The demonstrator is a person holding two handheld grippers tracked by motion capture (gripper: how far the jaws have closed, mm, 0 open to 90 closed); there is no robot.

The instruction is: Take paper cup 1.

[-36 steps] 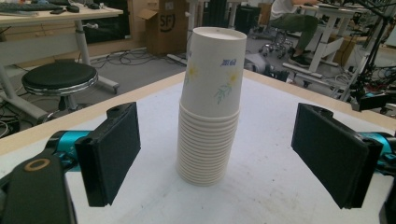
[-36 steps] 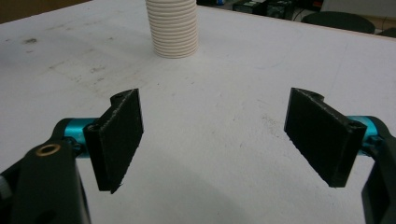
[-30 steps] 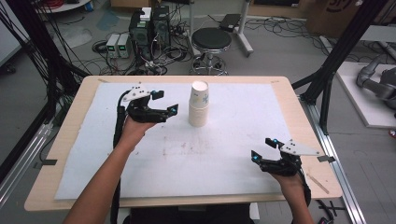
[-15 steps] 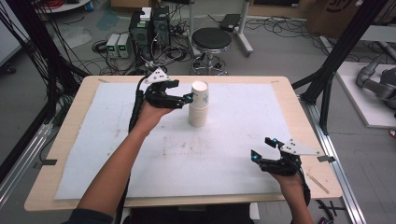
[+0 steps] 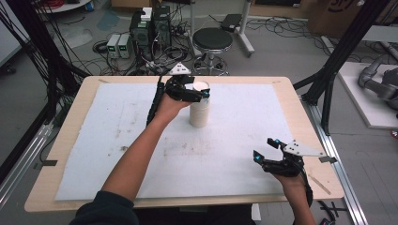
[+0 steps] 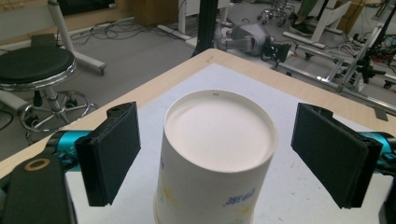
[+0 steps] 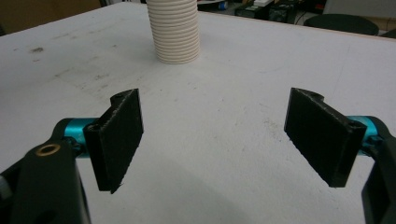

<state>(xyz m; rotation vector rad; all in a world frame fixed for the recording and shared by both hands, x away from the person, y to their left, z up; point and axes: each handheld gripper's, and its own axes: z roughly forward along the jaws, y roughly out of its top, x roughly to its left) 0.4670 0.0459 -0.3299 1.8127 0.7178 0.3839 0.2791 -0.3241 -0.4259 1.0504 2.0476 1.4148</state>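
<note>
One stack of white paper cups [image 5: 199,108] stands upside down on one table [image 5: 300,117], which carries one white sheet [image 5: 117,140]. Two grippers are at work, the left gripper [image 5: 199,91] and the right gripper [image 5: 266,151]. One black stool [image 5: 212,40] stands behind the table.

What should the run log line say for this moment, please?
left gripper: open, jaws either side of top cup | cup stack: upside down, ungripped | right gripper: open, idle

A wooden table [image 5: 307,119] covered with a white sheet [image 5: 117,140] stands on a grey floor [image 5: 281,51] strewn with cables [image 5: 70,56], with a black round stool [image 5: 212,40] and stacked electronic boxes [image 5: 150,28] beyond its far edge.
</note>
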